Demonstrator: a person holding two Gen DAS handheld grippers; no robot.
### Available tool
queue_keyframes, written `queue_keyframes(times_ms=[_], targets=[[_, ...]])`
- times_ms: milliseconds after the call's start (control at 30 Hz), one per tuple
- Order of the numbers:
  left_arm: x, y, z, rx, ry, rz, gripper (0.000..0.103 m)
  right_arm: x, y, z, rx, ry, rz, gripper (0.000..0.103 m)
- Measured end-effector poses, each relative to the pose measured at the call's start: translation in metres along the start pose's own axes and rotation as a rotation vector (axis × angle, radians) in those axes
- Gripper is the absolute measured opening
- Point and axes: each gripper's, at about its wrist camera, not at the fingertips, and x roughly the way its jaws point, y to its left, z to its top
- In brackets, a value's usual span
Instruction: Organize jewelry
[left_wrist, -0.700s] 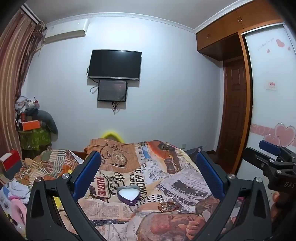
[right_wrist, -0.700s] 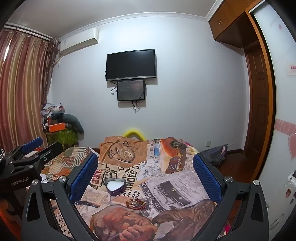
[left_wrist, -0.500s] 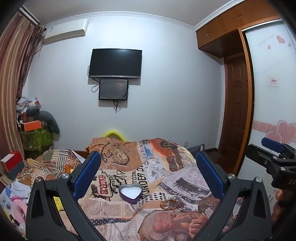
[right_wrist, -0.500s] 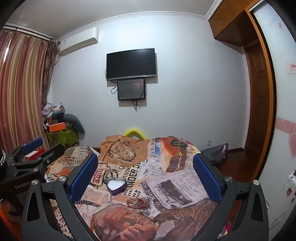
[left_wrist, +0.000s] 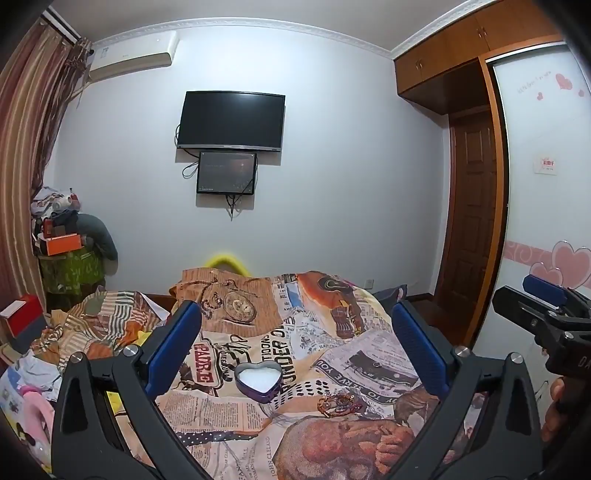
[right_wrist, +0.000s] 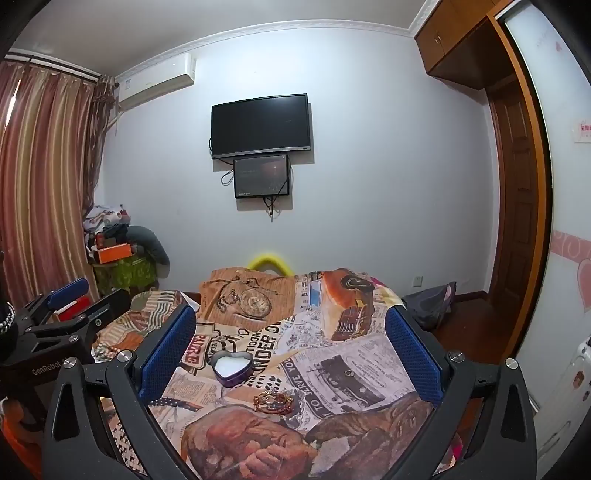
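Both grippers hung over a bed (left_wrist: 332, 369) draped in a newspaper-print quilt, and each had its jaws released, spread wide with nothing between the blue pads. The left gripper (left_wrist: 295, 354) framed a heart-shaped tin (left_wrist: 258, 380) a little left of the midline between its jaws; the tin sat open on the quilt with a pale lining showing inside its purple wall. Just beyond the tin toward the right jaw, and lower in the frame, lay a small tangle of bracelets (left_wrist: 338, 402), gold-toned with dark beads, close to the tin but apart from it. A small ring (left_wrist: 376, 364) rested on the quilt nearer the right jaw, well apart from the tin. The right gripper (right_wrist: 291, 350) saw the same layout: the heart-shaped tin (right_wrist: 232, 369) lay close to its left jaw, the bracelets (right_wrist: 272, 400) lay near the middle of the gap and nearer the camera, and the ring (right_wrist: 347, 373) sat toward its right jaw. Each gripper also showed at the edge of the other's view, the right one (left_wrist: 546, 314) beyond the left gripper's right jaw and the left one (right_wrist: 70, 306) beyond the right gripper's left jaw.
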Motion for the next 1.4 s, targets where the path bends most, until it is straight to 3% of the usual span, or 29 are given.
queue_keyframes(times_ms=[1400], targets=[[0.0062,-0.0004,-0.0013,0.007,0.014,-0.003,0.103,0.0033,0.0029,-0.0056,0.009,0.013,-0.004,0.102]])
